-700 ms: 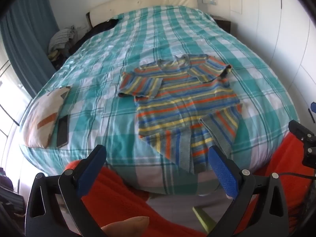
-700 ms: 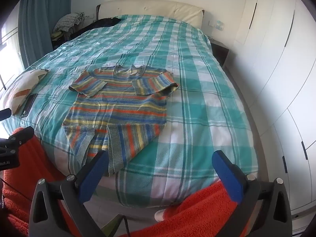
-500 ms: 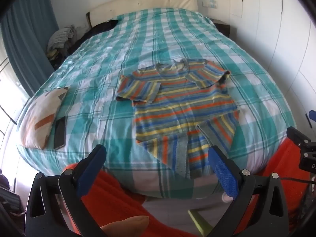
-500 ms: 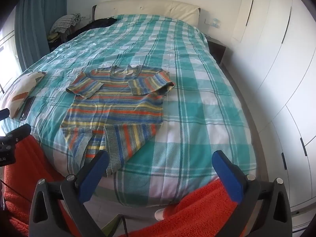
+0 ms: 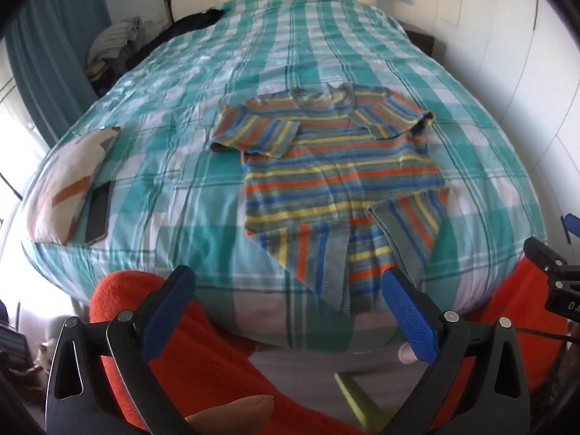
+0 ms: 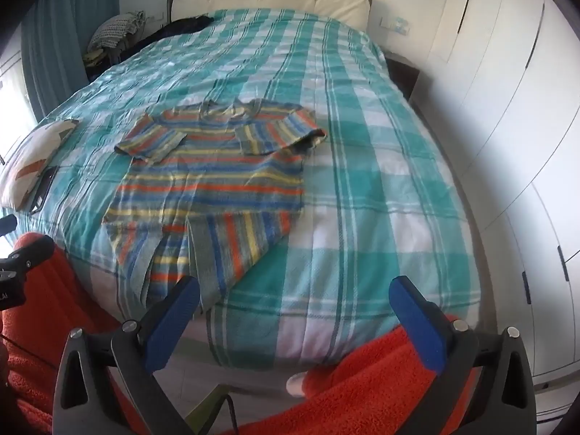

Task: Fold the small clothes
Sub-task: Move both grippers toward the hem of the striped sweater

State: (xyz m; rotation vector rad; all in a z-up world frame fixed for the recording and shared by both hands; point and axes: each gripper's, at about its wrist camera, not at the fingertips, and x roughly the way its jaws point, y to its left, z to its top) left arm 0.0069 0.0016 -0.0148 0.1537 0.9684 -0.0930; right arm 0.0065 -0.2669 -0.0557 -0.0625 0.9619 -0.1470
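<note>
A small striped sweater (image 5: 337, 181) in blue, orange, yellow and grey lies on the teal checked bedspread (image 5: 188, 145), neck toward the headboard, both sleeves folded in, its hem hanging over the near bed edge. It also shows in the right wrist view (image 6: 214, 188). My left gripper (image 5: 286, 297) is open and empty, held back from the bed's foot, below the hem. My right gripper (image 6: 297, 308) is open and empty, to the right of the hem.
A white patterned pillow (image 5: 69, 185) with a dark phone (image 5: 98, 214) beside it lies at the bed's left edge. Orange-clad legs (image 5: 203, 355) are under both grippers. White wardrobe doors (image 6: 507, 127) stand to the right. A clothes pile (image 5: 112, 40) sits by the headboard.
Both grippers have drawn back slightly from the bed, so the sweater sits a little farther away and higher in both views. The sweater has not moved.
</note>
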